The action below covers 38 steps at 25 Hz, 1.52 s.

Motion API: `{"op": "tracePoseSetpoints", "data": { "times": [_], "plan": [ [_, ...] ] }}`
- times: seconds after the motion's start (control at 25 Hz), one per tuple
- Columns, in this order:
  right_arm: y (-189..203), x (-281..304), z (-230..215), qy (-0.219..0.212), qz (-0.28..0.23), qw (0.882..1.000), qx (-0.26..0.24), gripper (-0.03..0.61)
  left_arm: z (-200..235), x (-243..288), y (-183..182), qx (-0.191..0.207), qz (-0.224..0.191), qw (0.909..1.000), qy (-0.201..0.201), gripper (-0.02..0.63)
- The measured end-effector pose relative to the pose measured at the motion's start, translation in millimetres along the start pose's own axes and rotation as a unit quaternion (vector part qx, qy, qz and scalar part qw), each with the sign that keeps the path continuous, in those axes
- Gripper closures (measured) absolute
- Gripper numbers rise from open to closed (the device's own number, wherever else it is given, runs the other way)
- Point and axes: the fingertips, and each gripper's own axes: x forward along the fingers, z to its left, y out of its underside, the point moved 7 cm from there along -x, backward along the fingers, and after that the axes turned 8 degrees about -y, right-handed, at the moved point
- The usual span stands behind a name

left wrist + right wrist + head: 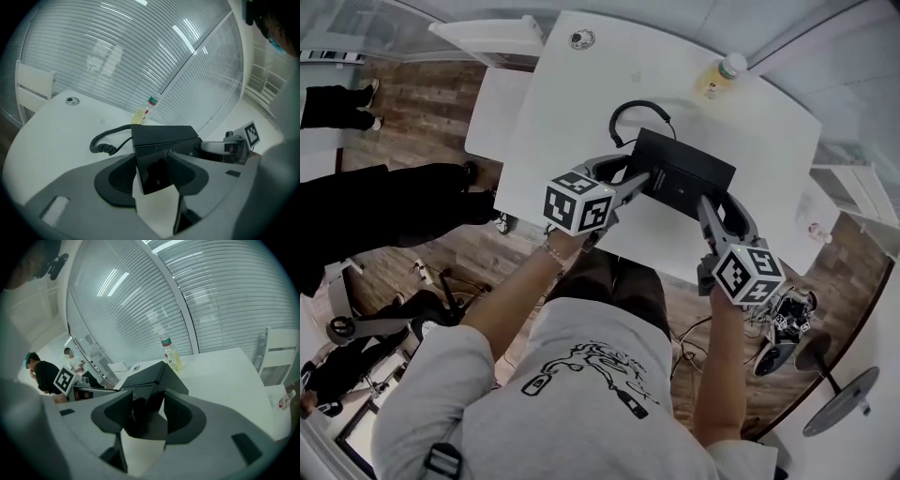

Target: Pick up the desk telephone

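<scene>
Left gripper clamps the telephone at its left end; right gripper clamps the right end. Telephone lies centre frame above the white table (contact unclear), long axis spanning both grippers, equally near each.

Light is bright and even in all three pictures. Ceiling strips show as white streaks in the slatted glass wall, and the white table is washed nearly to glare, so shadows are faint and soft (the darkest patches lie in the hollows of the jaws). The wide lenses bend straight edges into arcs, both gripper views fade to black at their corners, and colour is pale and greyish throughout. Close to the lens, the left gripper and right gripper look soft and out of focus, while the glossy black desk telephone carries a dull sheen.
</scene>
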Motion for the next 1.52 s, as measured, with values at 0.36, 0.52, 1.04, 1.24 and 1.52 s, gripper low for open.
{"op": "tracePoseSetpoints", "data": {
  "times": [0.36,0.52,1.04,1.24,1.52],
  "plan": [
    [-30.2,-25.9,28.9,-0.010,-0.021,1.000,-0.008,0.383,-21.3,-35.4,-20.2,-0.011,-0.017,0.9998,0.006,0.420],
    [-41.3,-41.1,40.6,-0.012,-0.031,0.999,-0.015,0.383,-34.3,-51.0,-29.2,-0.010,-0.031,0.9994,0.009,0.420],
    [-60.1,-78.1,88.2,-0.021,-0.063,0.998,-0.016,0.383,-64.0,-114.4,-55.4,0.009,-0.064,0.9979,0.008,0.420],
    [-72.2,-88.6,97.2,-0.027,-0.073,0.997,-0.022,0.383,-74.0,-126.7,-66.6,0.015,-0.077,0.9969,0.006,0.420],
    [-81.4,-103.0,110.5,-0.038,-0.090,0.995,-0.028,0.383,-85.8,-147.8,-75.3,0.017,-0.099,0.9948,0.012,0.420]
  ]
}}
